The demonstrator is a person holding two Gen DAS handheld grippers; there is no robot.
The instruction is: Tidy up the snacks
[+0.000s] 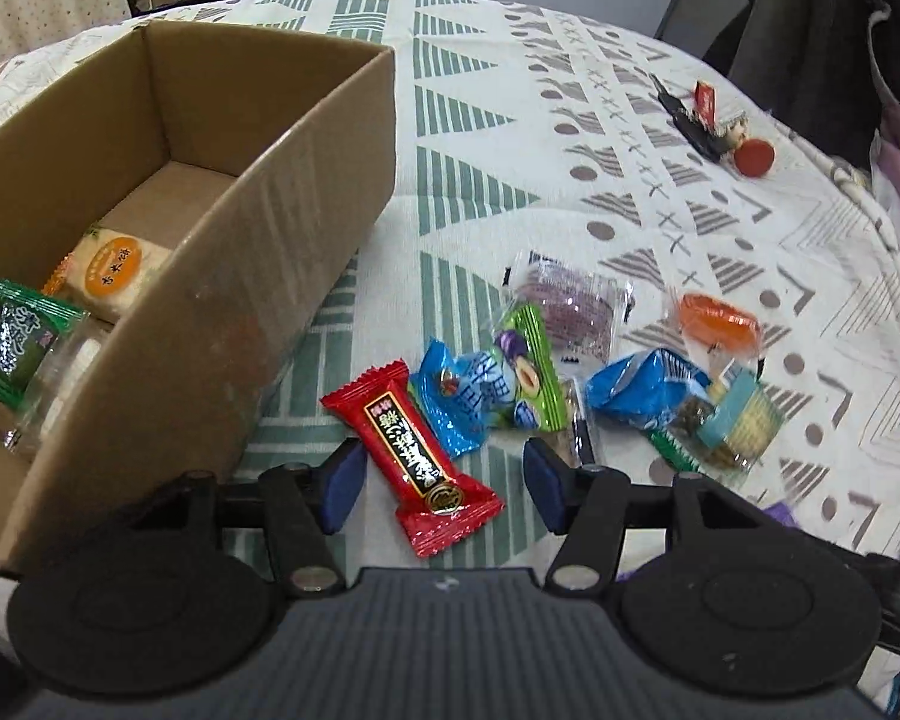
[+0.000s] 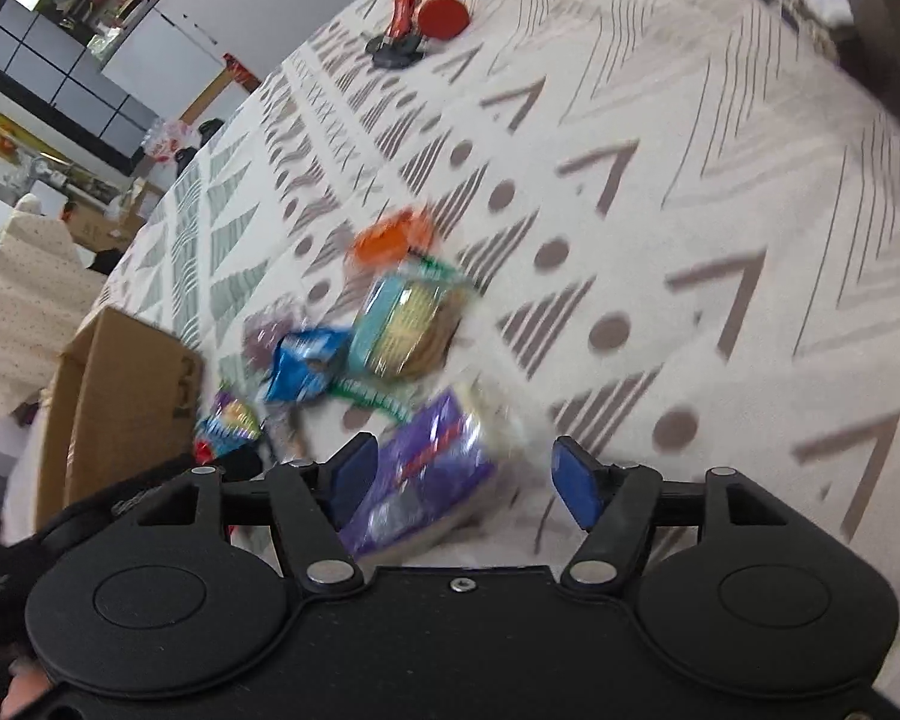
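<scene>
A red candy packet (image 1: 417, 462) lies on the patterned tablecloth between the blue pads of my open left gripper (image 1: 444, 483), not squeezed. Beyond it sits a pile of snacks: a blue-green packet (image 1: 492, 393), a purple biscuit pack (image 1: 576, 309), a blue bag (image 1: 642, 387) and an orange jelly (image 1: 717, 318). The cardboard box (image 1: 306, 228) on the left holds an orange rice cracker (image 1: 117, 270) and a green packet (image 1: 18, 339). In the blurred right wrist view my open right gripper (image 2: 465, 480) straddles a purple packet (image 2: 432, 468). The box (image 2: 126, 396) stands to its left.
A red cap and dark keys with a keychain (image 1: 717, 126) lie at the far right of the tablecloth (image 1: 570, 180). A chair with dark clothing (image 1: 810, 12) stands beyond the table. Shoes and boxes sit on the floor behind.
</scene>
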